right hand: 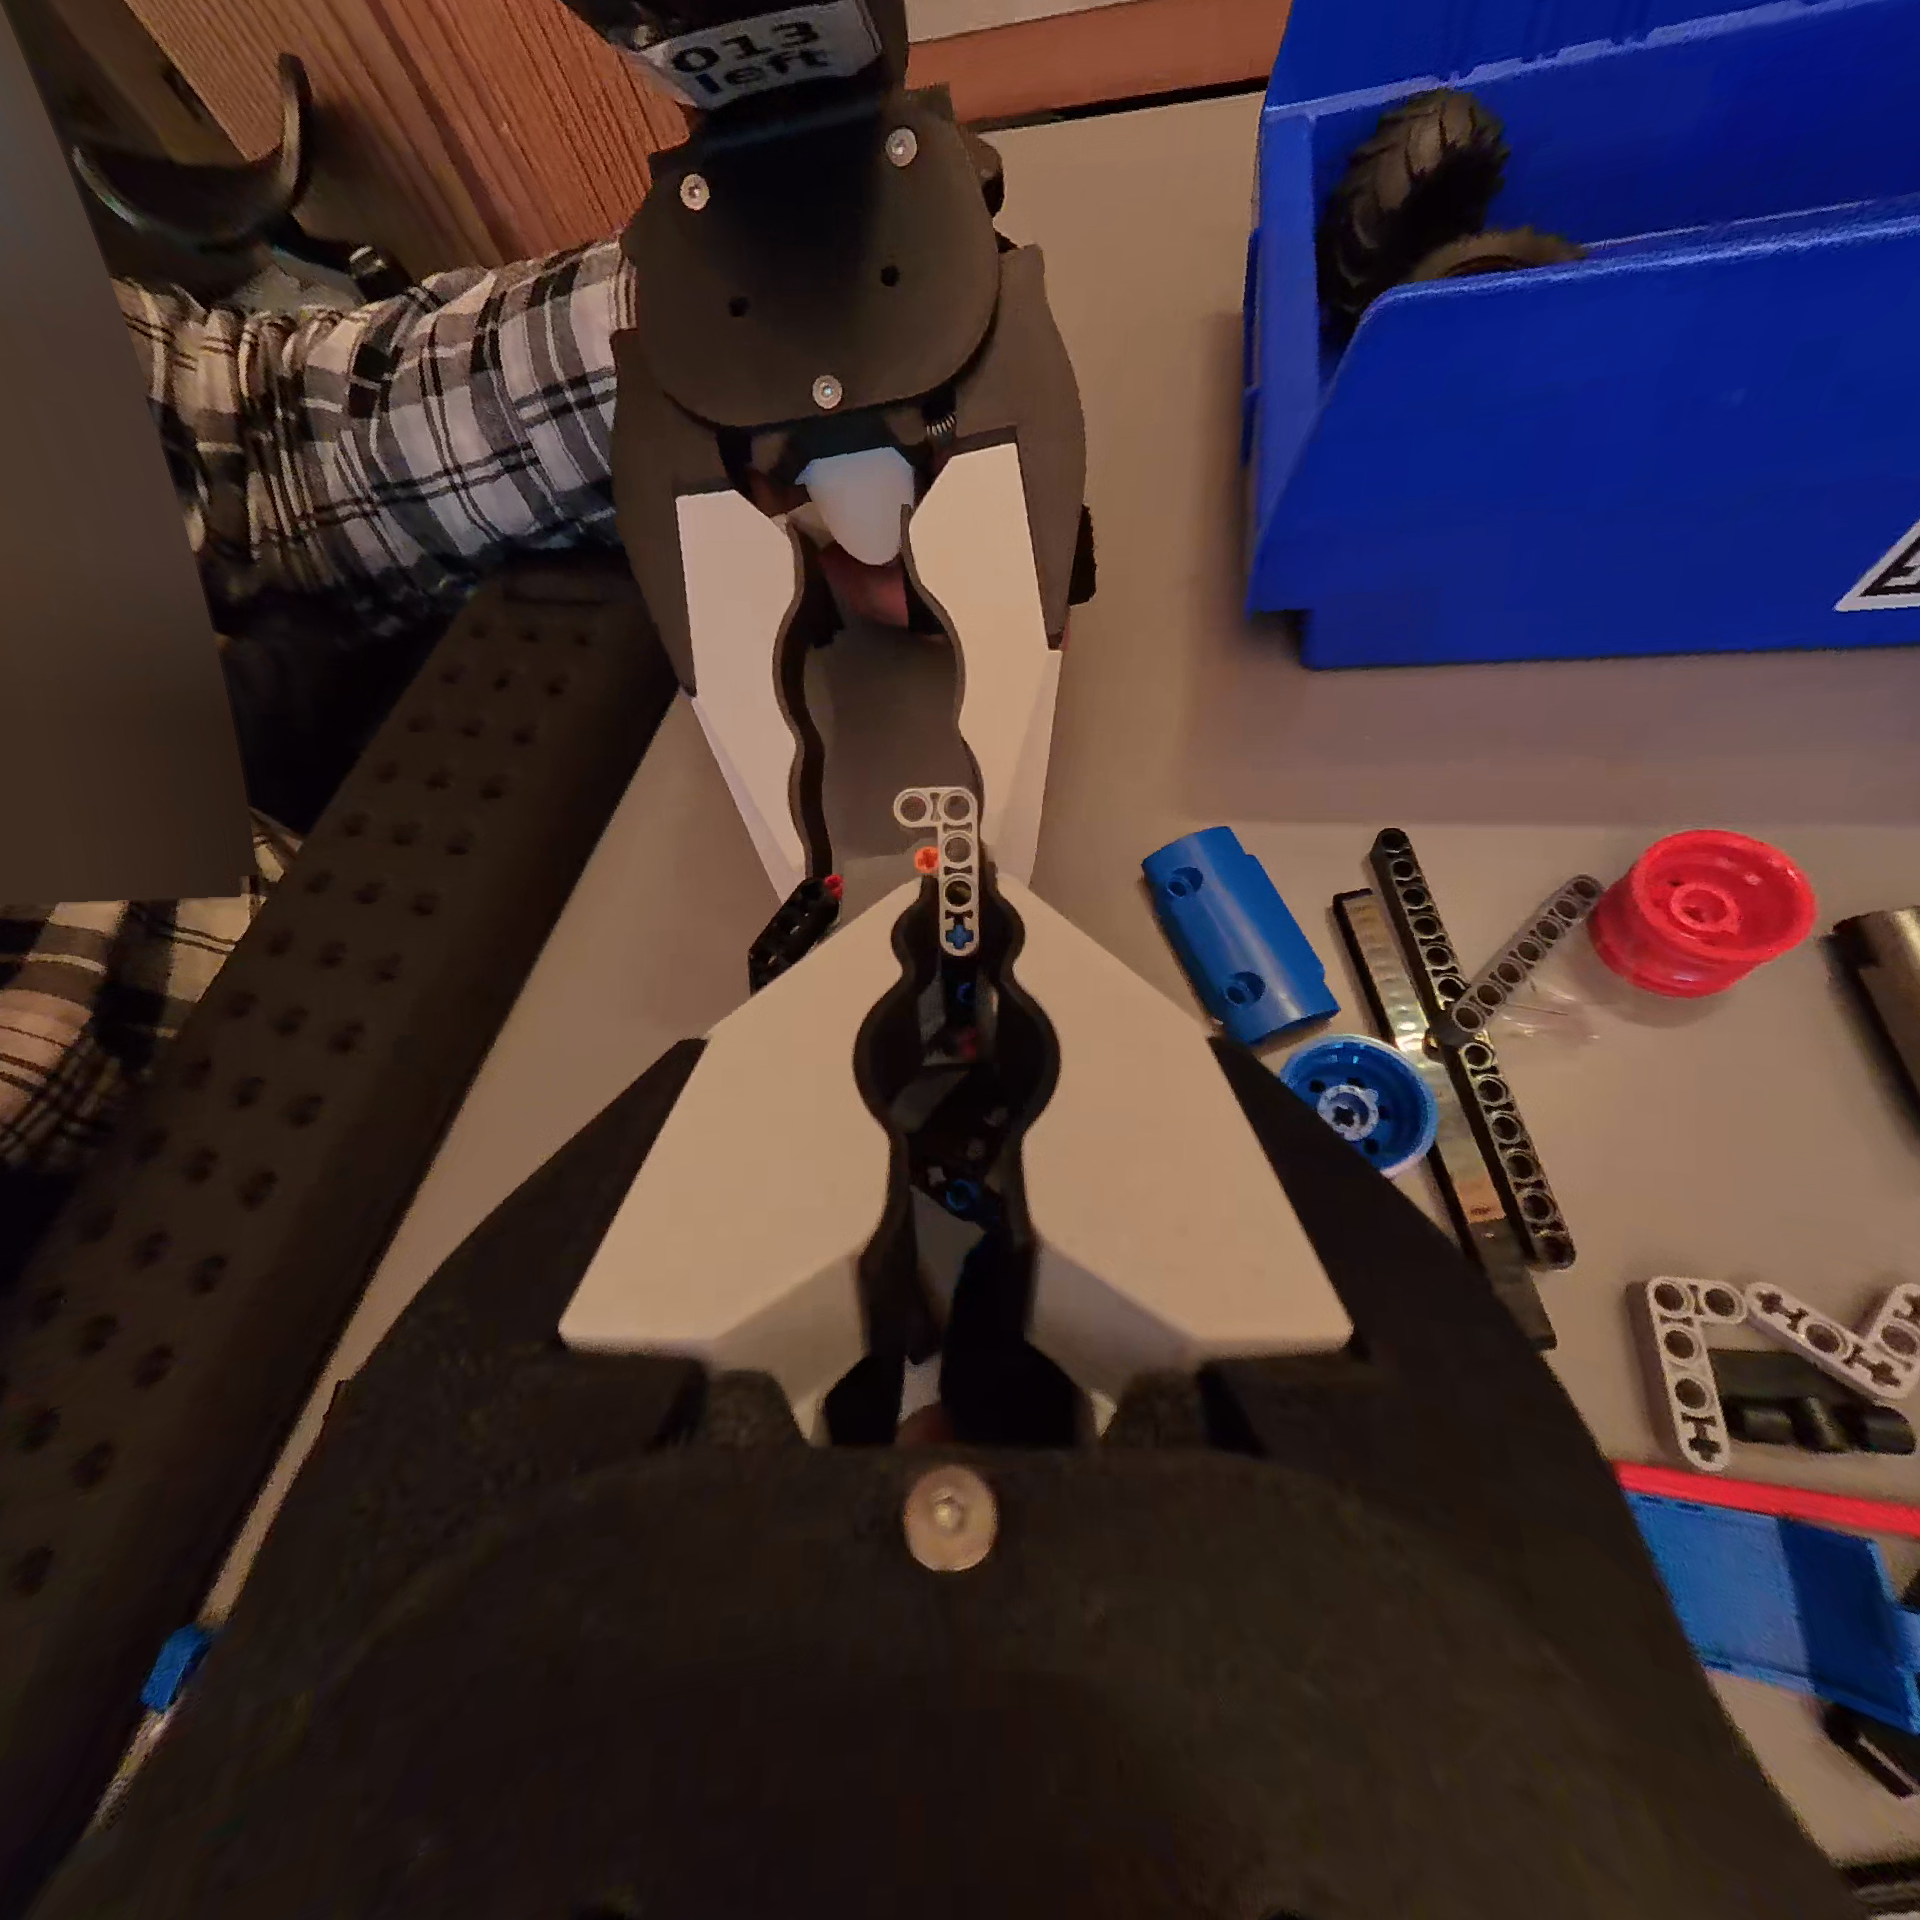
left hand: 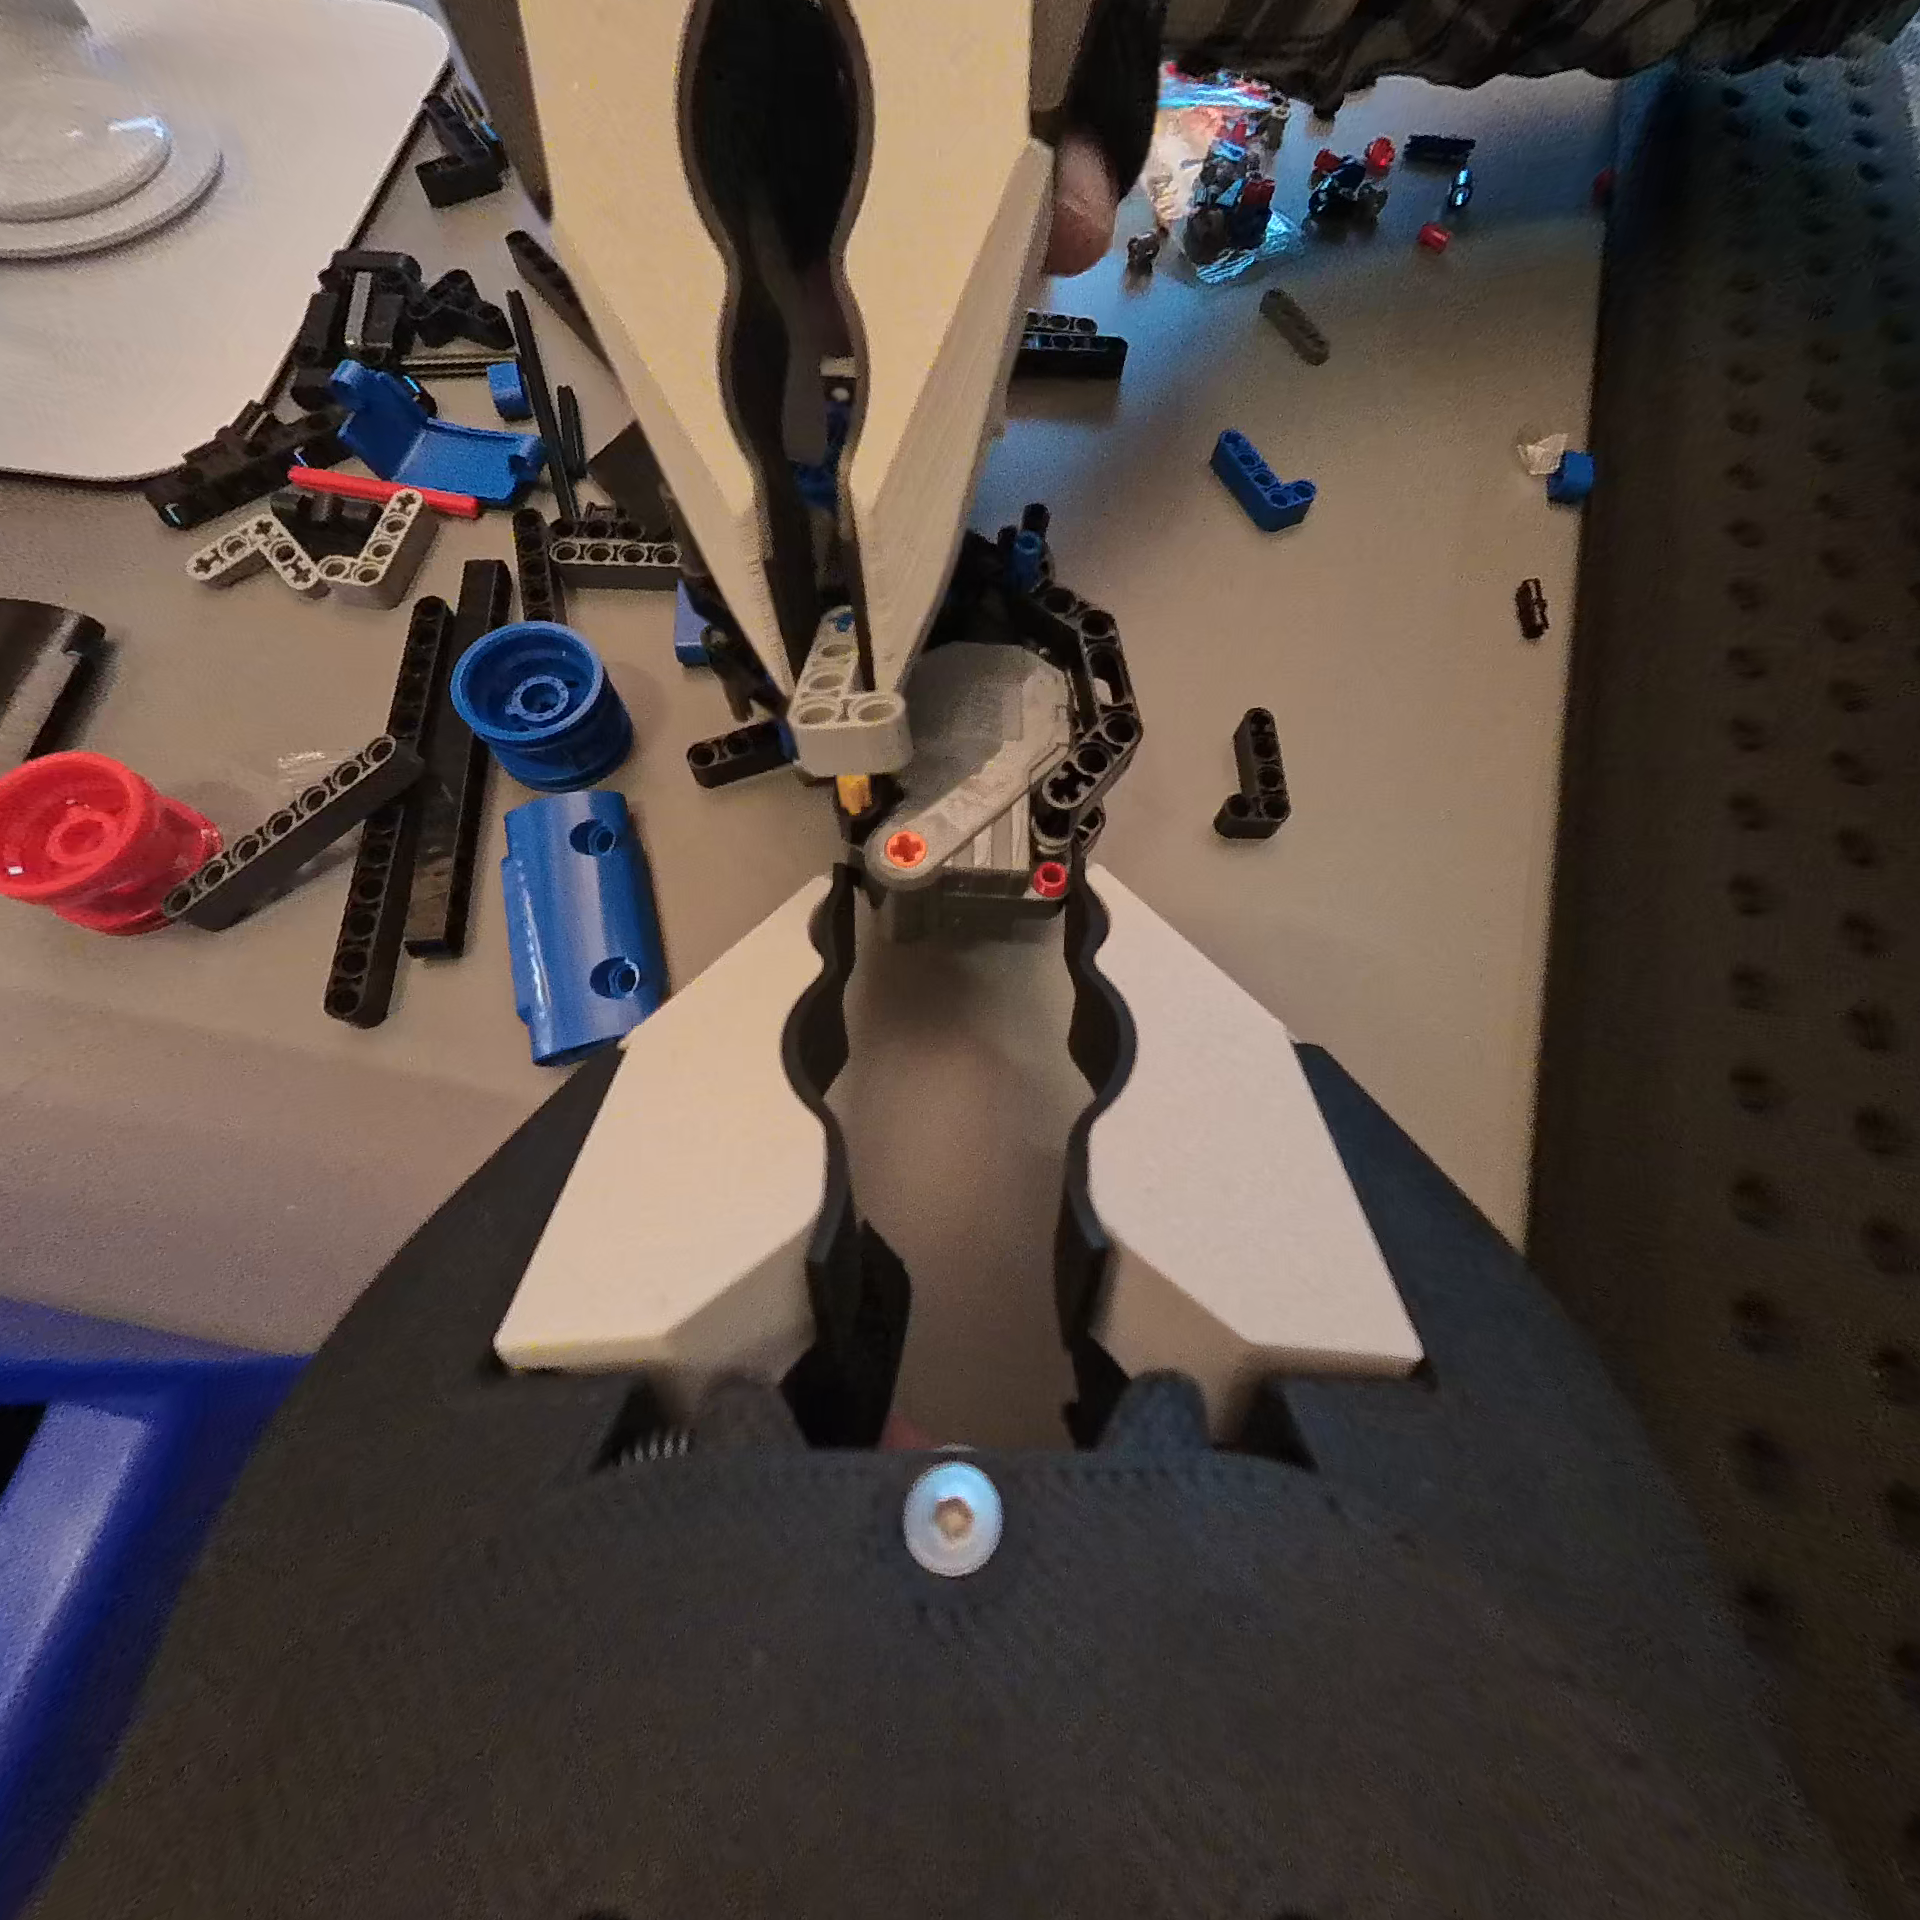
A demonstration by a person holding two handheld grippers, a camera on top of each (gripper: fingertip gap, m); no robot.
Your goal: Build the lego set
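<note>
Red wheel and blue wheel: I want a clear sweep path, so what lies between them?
In the left wrist view, black beams lie between the red wheel and the blue wheel.

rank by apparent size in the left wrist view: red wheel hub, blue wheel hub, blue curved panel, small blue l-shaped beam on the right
1. Blue curved panel
2. Red plastic wheel hub and blue plastic wheel hub: look alike, and the red one is cut by the frame edge, so unranked
3. Small blue L-shaped beam, though it lies farther away
</note>
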